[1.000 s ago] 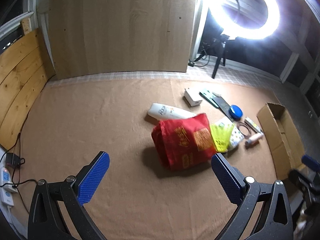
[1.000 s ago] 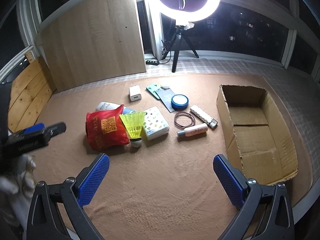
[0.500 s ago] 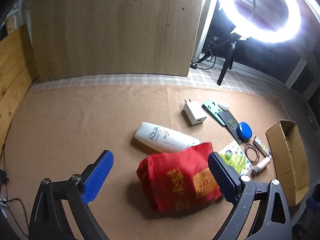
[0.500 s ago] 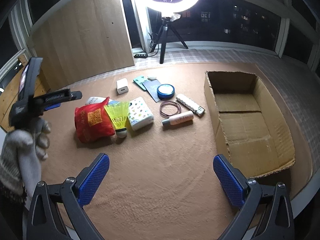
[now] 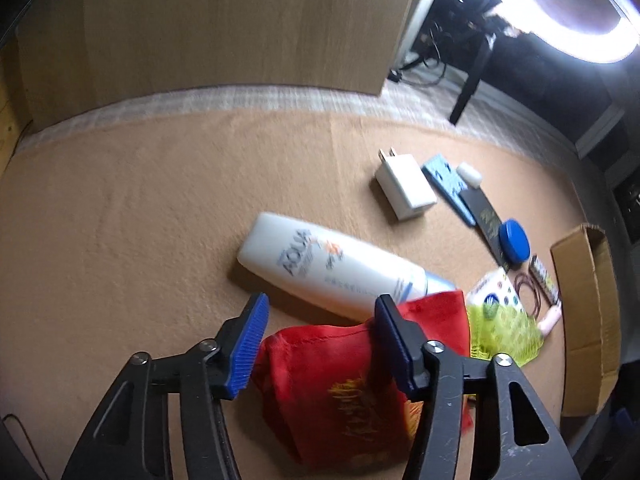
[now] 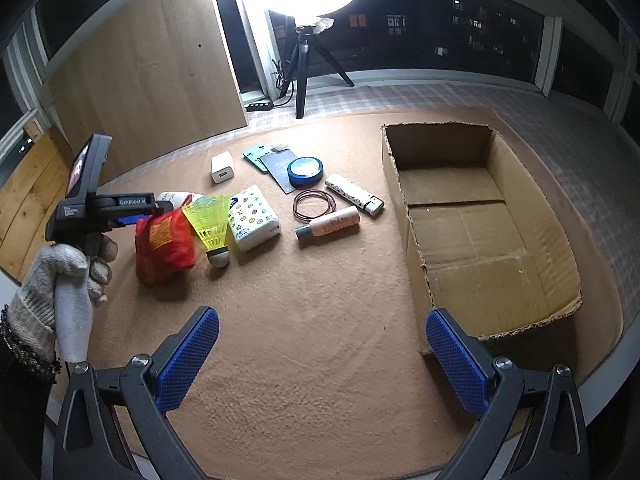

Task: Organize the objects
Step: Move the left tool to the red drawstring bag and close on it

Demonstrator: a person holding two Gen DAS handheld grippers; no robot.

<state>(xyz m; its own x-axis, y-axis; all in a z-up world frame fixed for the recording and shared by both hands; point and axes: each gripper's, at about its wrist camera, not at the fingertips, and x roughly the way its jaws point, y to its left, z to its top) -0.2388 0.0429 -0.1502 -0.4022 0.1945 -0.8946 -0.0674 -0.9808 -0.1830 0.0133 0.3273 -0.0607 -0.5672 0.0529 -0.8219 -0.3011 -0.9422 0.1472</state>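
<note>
A: Red fabric fills the gap between the left gripper fingers. That red bag lies on the tan carpet toward its left edge, and the fingers have just been narrowing around its top edge.

B: Clenched on it?

A: Not that I can see. The blue pads straddle the cloth at a middling spread; motion blur hides whether they press.

B: And the right gripper?

A: Released, fingers wide, nothing between them, hovering over bare carpet near its front edge.

B: What does each view add?

A: The left wrist view shows the white lotion bottle lying just behind the bag; the right wrist view almost hides it. The right wrist view shows the whole cardboard box, open, along the carpet's right edge, and the yellow shuttlecock touching the bag's right side.

B: The hand?

A: A gloved left hand grips the handle, its gripper tilted steeply down onto the bag.
</note>
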